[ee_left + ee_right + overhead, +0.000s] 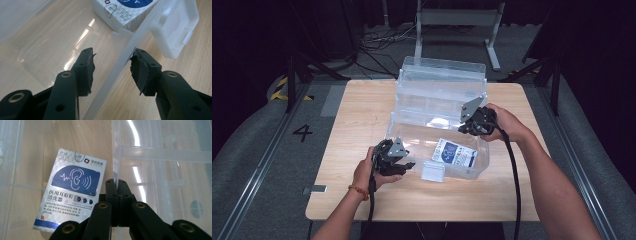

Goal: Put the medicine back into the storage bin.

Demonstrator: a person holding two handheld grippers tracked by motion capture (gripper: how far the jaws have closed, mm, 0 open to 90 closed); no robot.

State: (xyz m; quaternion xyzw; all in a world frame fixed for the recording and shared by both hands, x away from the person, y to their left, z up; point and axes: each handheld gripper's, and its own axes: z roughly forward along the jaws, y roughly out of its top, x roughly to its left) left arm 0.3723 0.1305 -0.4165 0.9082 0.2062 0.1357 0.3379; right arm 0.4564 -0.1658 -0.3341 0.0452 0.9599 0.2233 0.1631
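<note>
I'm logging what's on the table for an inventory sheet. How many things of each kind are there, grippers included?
Clear plastic storage box, lid open: 1
Blue-and-white ear-cleaner carton lying inside the box: 1
Handheld grippers: 2, the left gripper and the right gripper
Total: 4

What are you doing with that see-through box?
A person works on a clear plastic box on a wooden table, with a gripper in each hand. The box's lid stands open, and a blue-and-white carton lies flat inside. The right gripper has its jaws shut on the box's thin wall. The left gripper straddles the near rim beside the latch, its jaws apart and not squeezing.
</note>
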